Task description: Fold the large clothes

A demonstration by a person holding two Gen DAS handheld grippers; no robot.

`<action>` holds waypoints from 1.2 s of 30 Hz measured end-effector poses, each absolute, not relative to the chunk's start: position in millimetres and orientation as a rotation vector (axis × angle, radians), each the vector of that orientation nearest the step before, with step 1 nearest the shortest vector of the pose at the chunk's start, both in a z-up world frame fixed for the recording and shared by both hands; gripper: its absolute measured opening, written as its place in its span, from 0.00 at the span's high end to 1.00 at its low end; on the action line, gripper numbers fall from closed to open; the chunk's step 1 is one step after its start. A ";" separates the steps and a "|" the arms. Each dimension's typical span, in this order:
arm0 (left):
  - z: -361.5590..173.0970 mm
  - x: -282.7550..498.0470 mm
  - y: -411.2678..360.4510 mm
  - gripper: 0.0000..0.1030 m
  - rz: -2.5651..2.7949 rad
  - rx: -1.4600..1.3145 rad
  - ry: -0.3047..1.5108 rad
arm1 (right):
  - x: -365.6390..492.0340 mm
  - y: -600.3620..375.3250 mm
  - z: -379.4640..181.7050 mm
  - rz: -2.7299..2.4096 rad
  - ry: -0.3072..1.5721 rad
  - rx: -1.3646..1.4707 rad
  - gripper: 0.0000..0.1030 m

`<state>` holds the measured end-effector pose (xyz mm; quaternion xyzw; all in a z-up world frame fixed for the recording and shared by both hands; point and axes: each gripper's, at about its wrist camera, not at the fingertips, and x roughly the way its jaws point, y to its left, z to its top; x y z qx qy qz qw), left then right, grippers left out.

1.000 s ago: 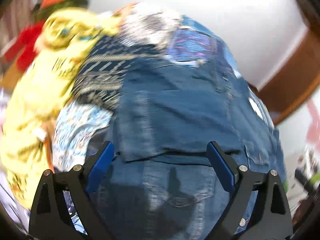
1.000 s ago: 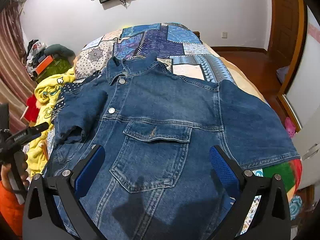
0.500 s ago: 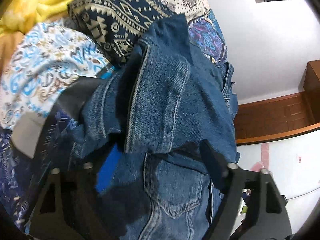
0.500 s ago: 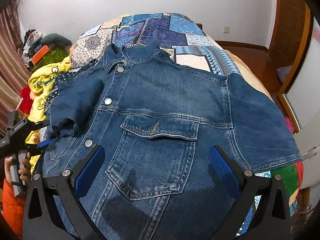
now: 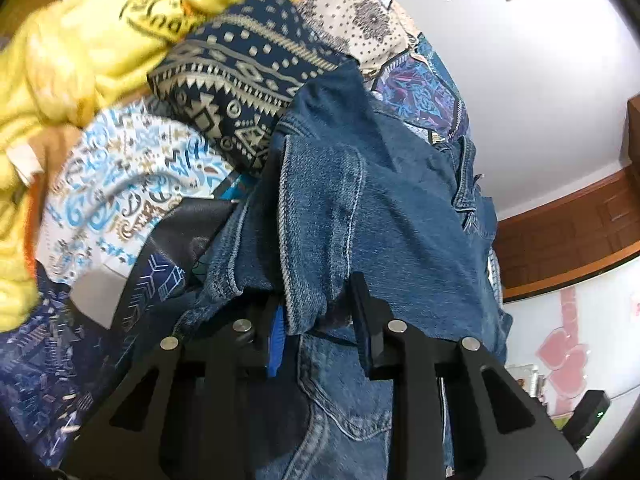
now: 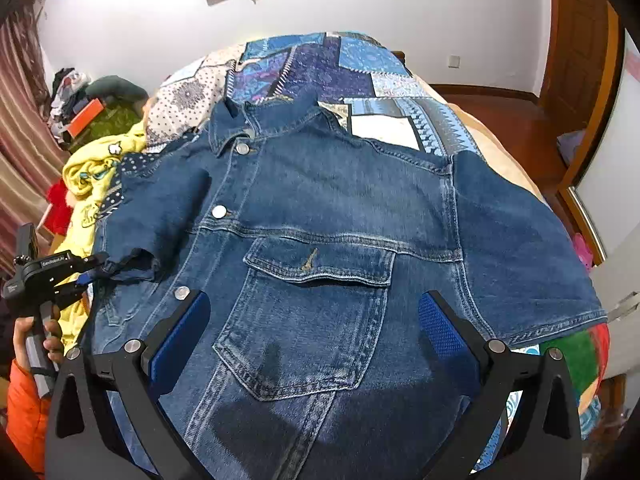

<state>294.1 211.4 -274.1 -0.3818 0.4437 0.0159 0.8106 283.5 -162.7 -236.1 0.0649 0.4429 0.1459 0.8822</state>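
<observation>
A blue denim jacket [image 6: 332, 208] lies front up on a patchwork bedspread [image 6: 316, 68], buttoned, chest pocket in the middle. Its left sleeve [image 6: 156, 216] is folded in over the front; its right sleeve [image 6: 516, 256] lies spread out. My left gripper [image 5: 316, 316] is shut on the cuff of the left sleeve [image 5: 344, 216], with denim bunched between its fingers. It also shows in the right wrist view [image 6: 90, 270] at the jacket's left edge. My right gripper [image 6: 312, 332] is open and empty, hovering above the jacket's lower front.
A yellow garment [image 5: 76, 52] and a navy patterned cloth [image 5: 240, 76] lie heaped at the bed's left side. Curtains [image 6: 20, 120] and a clutter pile stand far left. A wooden door [image 6: 580, 40] and the bed's right edge are on the right.
My left gripper has come in to the folded left sleeve and closed on its cuff. My right gripper stayed open and moved slightly closer over the jacket front.
</observation>
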 end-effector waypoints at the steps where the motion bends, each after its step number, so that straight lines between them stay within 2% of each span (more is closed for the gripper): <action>1: -266.2 293.6 207.6 0.73 0.043 -0.782 0.941 | 282.5 -163.6 -235.2 0.307 0.918 0.138 0.00; 10: -220.1 287.6 167.6 0.73 0.083 -0.532 0.928 | 273.5 -190.1 -231.0 0.303 0.888 0.197 0.00; 23: -258.1 277.8 170.0 0.74 0.112 -0.589 1.035 | 264.2 -226.8 -229.3 0.266 0.866 0.277 0.00; 27: -255.0 279.6 173.9 0.89 0.108 -0.580 1.008 | 264.0 -226.8 -228.8 0.266 0.865 0.279 0.00; 36: -209.8 307.4 155.2 0.97 0.101 -0.406 0.905 | 262.9 -221.4 -228.3 0.271 0.866 0.255 0.00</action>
